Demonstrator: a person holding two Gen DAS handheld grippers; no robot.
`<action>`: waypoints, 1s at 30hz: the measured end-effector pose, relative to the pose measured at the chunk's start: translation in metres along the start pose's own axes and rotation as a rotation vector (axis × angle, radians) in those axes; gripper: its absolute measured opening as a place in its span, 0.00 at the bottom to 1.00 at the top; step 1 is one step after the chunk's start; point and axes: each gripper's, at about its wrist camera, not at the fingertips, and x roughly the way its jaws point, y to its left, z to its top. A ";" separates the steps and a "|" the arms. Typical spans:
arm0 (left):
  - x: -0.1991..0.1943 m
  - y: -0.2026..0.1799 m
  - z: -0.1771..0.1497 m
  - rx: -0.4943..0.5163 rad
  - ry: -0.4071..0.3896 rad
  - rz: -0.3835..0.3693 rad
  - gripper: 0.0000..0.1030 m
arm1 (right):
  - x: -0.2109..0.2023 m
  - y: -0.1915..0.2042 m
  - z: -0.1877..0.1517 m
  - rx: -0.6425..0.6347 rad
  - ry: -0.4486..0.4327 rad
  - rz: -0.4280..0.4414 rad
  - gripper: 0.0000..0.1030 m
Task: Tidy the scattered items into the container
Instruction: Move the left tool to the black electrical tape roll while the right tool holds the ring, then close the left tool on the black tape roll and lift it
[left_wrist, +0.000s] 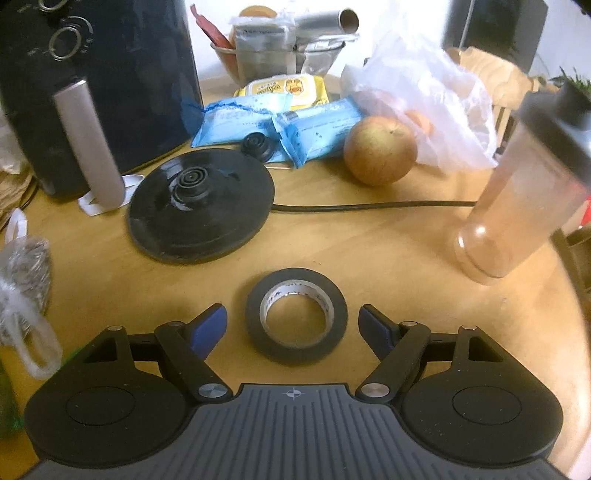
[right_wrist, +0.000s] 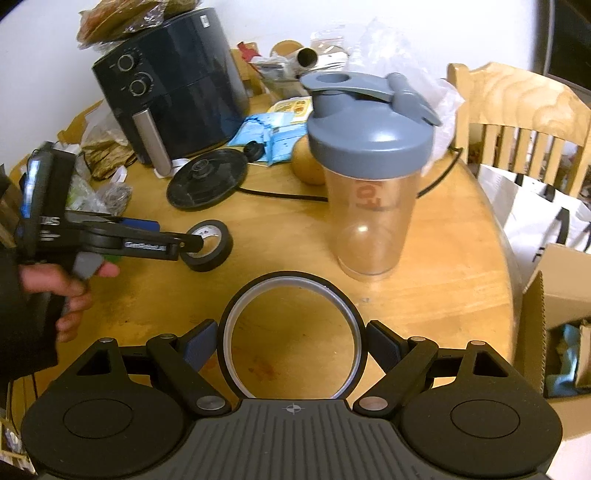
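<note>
The left tongs (left_wrist: 293, 326) stand apart around the black tape roll (left_wrist: 296, 314) lying flat on the table (left_wrist: 388, 251); the right tongs (right_wrist: 291, 341) flank, jaws apart, a thin ring (right_wrist: 293, 332); the cardboard box (right_wrist: 554, 295) beside the table holds blue items.

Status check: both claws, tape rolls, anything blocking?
Left claw open, straddling black tape roll. Right claw open around thin ring roll, no squeeze visible. Shaker bottle ahead; cardboard box right.

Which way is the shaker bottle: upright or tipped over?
Upright: the shaker bottle stands on its base on the table, grey lid on top.
</note>
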 end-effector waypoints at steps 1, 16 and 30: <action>0.006 0.000 0.000 0.003 0.008 0.004 0.76 | -0.002 -0.002 -0.001 0.007 0.000 -0.005 0.85; 0.033 0.000 0.000 0.009 0.050 -0.015 0.71 | -0.013 -0.015 -0.016 0.064 0.012 -0.051 0.85; 0.008 0.002 0.000 0.026 0.024 0.019 0.70 | -0.017 -0.013 -0.016 0.069 -0.003 -0.045 0.85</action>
